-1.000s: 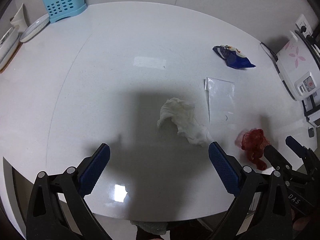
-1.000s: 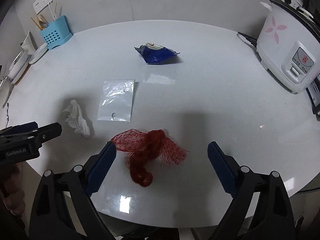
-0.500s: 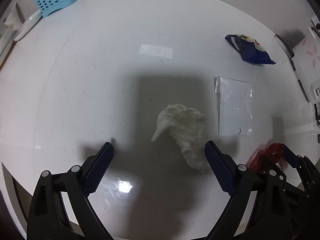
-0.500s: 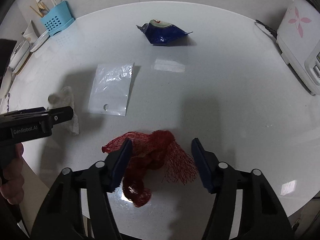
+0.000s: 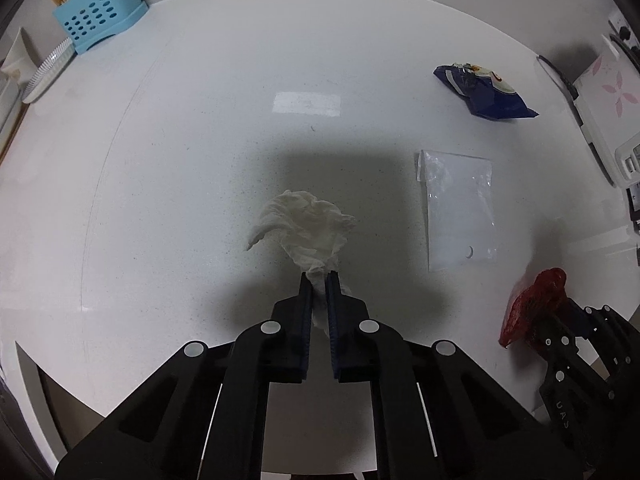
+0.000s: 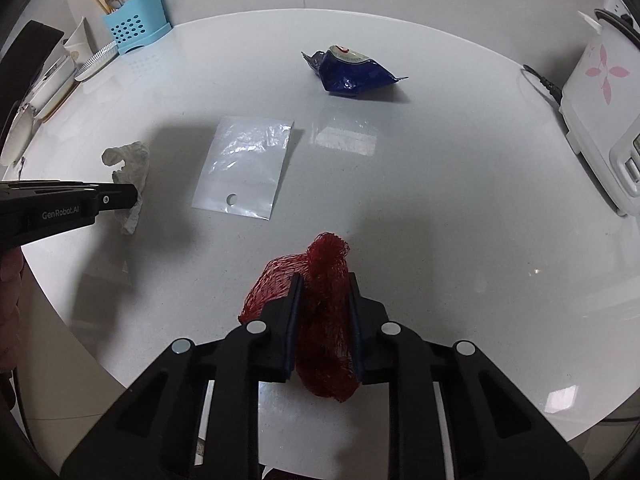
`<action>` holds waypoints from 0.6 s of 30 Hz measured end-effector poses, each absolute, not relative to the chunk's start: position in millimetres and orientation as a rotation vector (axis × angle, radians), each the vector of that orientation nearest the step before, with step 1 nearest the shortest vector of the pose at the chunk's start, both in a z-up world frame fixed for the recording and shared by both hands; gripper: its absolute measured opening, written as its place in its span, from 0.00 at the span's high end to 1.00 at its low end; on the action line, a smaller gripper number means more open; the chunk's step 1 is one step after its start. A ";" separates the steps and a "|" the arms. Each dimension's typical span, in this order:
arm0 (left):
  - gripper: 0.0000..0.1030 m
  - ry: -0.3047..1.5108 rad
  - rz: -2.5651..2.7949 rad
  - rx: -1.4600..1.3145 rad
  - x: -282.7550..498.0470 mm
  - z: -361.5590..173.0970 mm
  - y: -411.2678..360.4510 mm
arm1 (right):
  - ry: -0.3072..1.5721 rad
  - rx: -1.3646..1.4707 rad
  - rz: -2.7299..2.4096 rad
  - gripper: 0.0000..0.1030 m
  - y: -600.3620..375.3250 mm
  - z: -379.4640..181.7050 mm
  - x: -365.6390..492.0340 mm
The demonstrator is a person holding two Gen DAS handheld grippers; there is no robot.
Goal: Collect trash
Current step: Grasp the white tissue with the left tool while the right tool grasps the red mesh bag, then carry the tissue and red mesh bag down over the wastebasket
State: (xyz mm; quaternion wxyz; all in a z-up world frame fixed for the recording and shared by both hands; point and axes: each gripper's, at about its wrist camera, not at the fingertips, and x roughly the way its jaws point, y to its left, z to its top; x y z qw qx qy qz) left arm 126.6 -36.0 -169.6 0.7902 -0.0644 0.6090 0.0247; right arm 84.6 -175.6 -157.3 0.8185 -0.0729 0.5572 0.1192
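My left gripper [image 5: 319, 280] is shut on a crumpled white tissue [image 5: 306, 224], whose loose end fans out ahead of the fingertips over the white table [image 5: 180, 140]. My right gripper [image 6: 323, 280] is shut on a red mesh net bag [image 6: 326, 264], which bulges between and below the jaws. The tissue [image 6: 130, 164] and the left gripper's side show at the left of the right wrist view. The red net [image 5: 534, 304] shows at the right of the left wrist view. A clear plastic bag [image 6: 246, 166] and a blue snack wrapper [image 6: 352, 72] lie flat on the table.
A blue utensil holder [image 6: 134, 26] and stacked dishes [image 6: 52, 80] stand at the far left. A white rice cooker with a pink flower [image 6: 604, 96] and its cord stand at the right edge. The table's near edge curves just below both grippers.
Both grippers have closed from open: the left onto the white tissue, the right onto the red net bag. Both have lifted slightly with their loads.
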 end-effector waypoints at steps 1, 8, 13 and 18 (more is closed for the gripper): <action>0.95 1.307 0.045 -0.157 125.2 -168.9 -32.8 | 1.184 -0.156 0.253 0.82 -176.1 -156.3 84.1; 0.95 1.269 0.036 -0.182 115.7 -158.6 -15.3 | 1.172 -0.148 0.240 0.83 -181.9 -151.1 83.3; 0.95 1.253 0.031 -0.210 106.5 -155.2 -6.1 | 1.164 -0.147 0.246 0.83 -182.2 -144.7 81.4; 0.95 1.245 0.015 -0.223 81.0 -149.6 -1.4 | 1.141 -0.144 0.245 0.83 -179.7 -133.3 75.7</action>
